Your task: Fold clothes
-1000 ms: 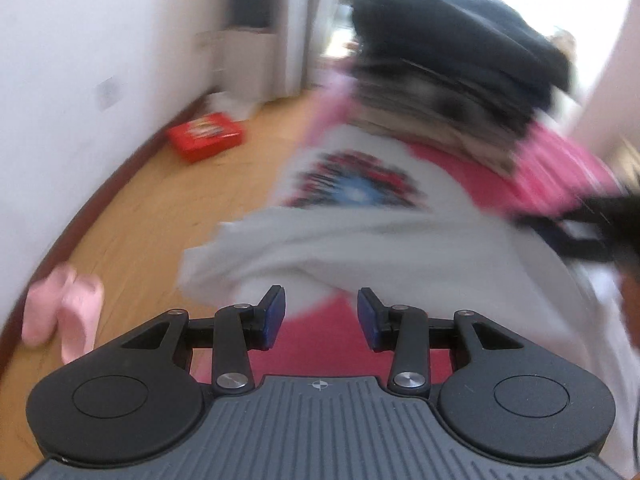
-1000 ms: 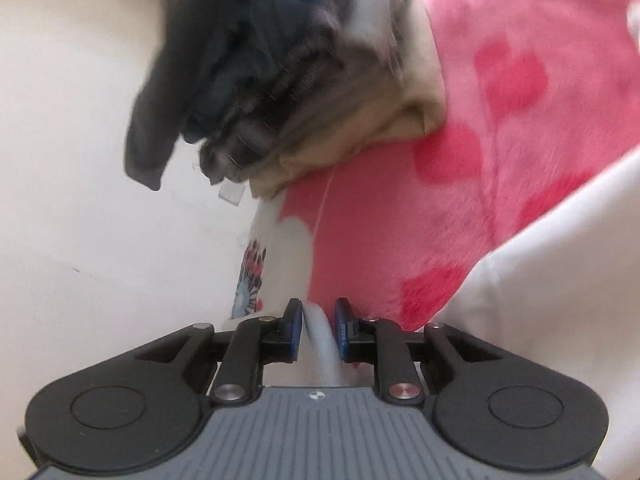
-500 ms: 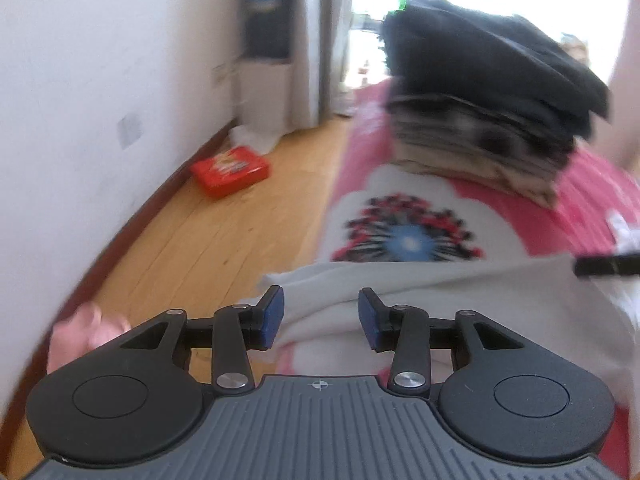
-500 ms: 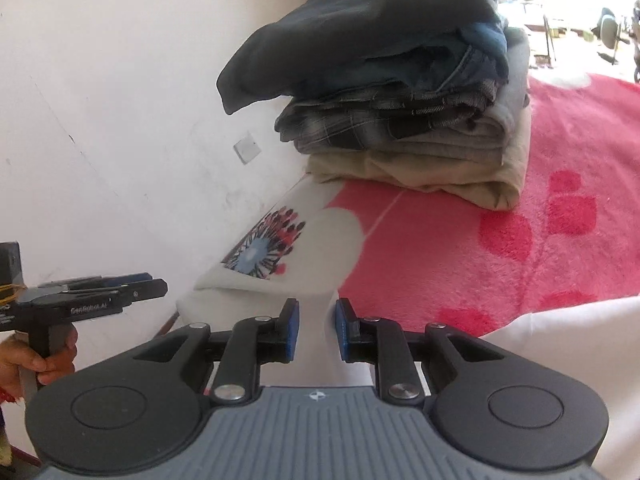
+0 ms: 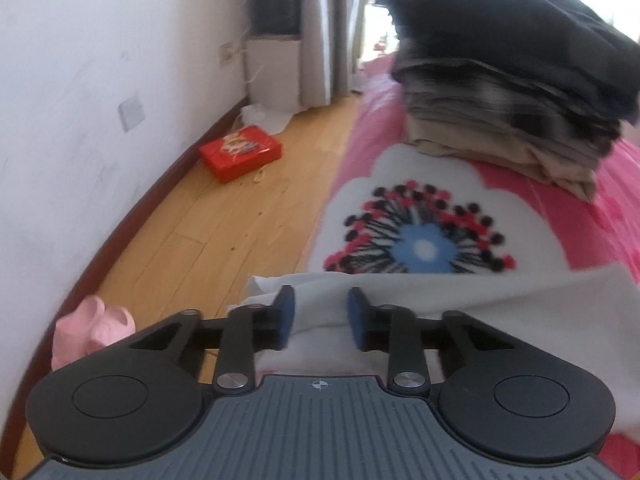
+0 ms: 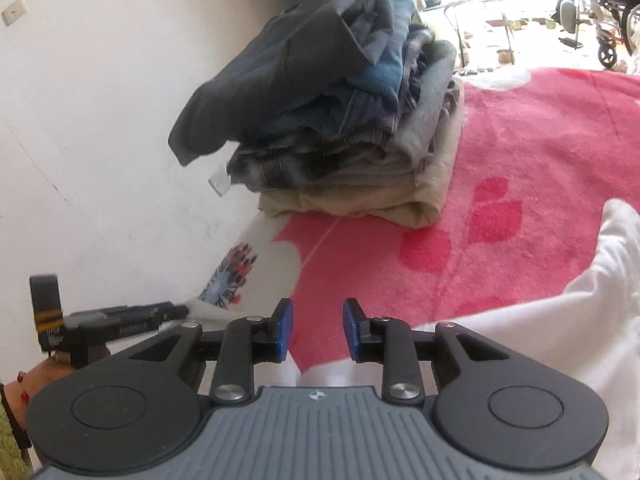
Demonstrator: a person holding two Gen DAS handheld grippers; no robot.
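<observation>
Blanket (image 6: 532, 128): bright pink with darker red heart and leaf shapes, and white patches.
Blanket flower print (image 5: 420, 236): blue centre, black lines, red and black dots on white.
Garment (image 5: 500, 300): plain white.
Stack of clothes (image 6: 344, 120): dark grey on top, then blue denim, grey plaid, beige at the bottom.
Gripper pads (image 6: 285, 330): blue on black fingers.
Box (image 5: 240, 152): red.
Slippers (image 5: 92, 332): pale pink.
Floor (image 5: 224, 232): yellow-tan wood.
Wall (image 5: 80, 80): white.
</observation>
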